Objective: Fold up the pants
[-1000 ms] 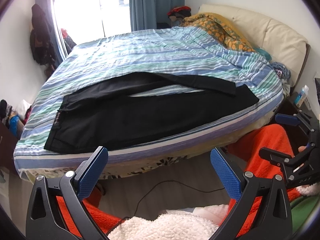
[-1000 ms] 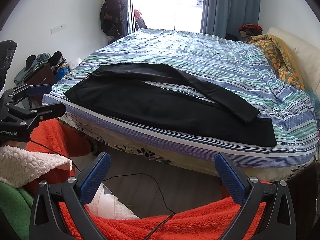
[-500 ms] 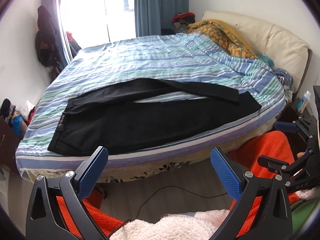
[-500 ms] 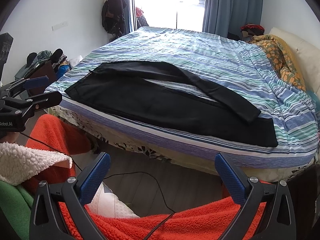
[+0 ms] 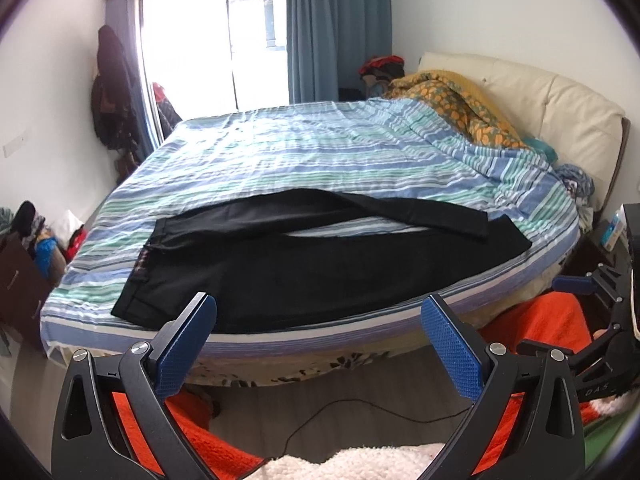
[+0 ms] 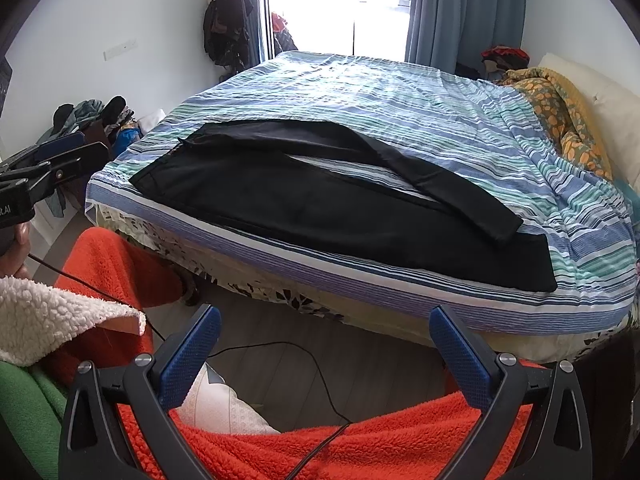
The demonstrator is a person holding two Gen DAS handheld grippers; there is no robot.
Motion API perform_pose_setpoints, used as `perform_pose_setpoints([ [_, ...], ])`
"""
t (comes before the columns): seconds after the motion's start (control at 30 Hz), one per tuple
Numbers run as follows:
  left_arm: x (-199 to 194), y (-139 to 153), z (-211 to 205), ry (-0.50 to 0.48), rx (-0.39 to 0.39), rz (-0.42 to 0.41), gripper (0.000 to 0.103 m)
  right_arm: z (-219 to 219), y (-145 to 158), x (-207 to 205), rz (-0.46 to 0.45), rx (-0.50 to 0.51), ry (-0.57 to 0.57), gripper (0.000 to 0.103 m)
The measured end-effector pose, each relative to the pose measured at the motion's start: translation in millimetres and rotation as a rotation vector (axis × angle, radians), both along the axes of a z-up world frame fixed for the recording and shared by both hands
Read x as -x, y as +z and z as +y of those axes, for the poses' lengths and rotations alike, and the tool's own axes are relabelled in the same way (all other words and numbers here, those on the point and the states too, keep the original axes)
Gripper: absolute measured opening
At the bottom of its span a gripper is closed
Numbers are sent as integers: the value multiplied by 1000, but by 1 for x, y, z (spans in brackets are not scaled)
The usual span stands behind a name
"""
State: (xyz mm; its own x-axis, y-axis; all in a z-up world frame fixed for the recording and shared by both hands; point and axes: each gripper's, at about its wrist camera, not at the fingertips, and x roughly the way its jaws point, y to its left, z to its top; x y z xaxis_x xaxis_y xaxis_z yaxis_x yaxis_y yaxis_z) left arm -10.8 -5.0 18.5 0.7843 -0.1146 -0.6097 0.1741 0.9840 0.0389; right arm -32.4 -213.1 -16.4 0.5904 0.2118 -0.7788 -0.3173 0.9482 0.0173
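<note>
— Closest in, what are the tongs doing?

— Both sets are released and empty. The left tongs [image 5: 318, 344] hang below the bed's near edge, pads spread wide, and the right tongs [image 6: 326, 350] do the same from the other side. Beneath them are the person's red fleece [image 6: 360, 440], a black cable [image 6: 276, 346] on the floor, and a green sleeve [image 6: 28, 412] with a white fluffy cuff.

— And the pants?

— Just past that, the black pants [image 5: 320, 268] lie flat on the striped bedsheet [image 5: 320, 160], along the near edge of the bed. The waistband [image 5: 140, 268] is toward the left, the leg ends toward the right. The near leg runs straight beside the edge; the far leg bends across so that its hem [image 5: 476, 224] rests on the near leg's end.

— How would they handle?

— Likely soft, light and limp, so they should sag from any single pinch and may slide on the sheet. A sensible hold looks to be the far leg's hem for the right tongs and the far waistband corner [image 5: 162, 222] for the left, to bring one leg over the other. The dark cloth hides its seams, so edges are the safer places to grip.

— Farther back?

— A flowered orange blanket [image 5: 460, 108] by the cream headboard [image 5: 560, 108], then blue curtains [image 5: 336, 32] and a bright window [image 5: 208, 44].
</note>
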Motion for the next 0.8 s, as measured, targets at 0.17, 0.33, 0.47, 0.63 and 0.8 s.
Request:
perform_pose_setpoints([
  [0.17, 0, 0, -3, -11, -12, -2, 102, 1, 0, 0, 1, 0, 0, 103],
  [0.33, 1, 0, -6, -11, -16, 1, 102, 0, -1, 0, 3, -5, -3, 103],
  [0.47, 1, 3, -8, -6, -32, -14, 102, -1, -2, -1, 1, -6, -5, 103],
  [0.63, -13, 12, -12, -11, -78, -61, 102, -8, 6, 0, -49, -53, 18, 103],
  [0.8, -56, 18, -14, 6, -37, -57, 102, -62, 48, -2, -530, -65, -54, 103],
])
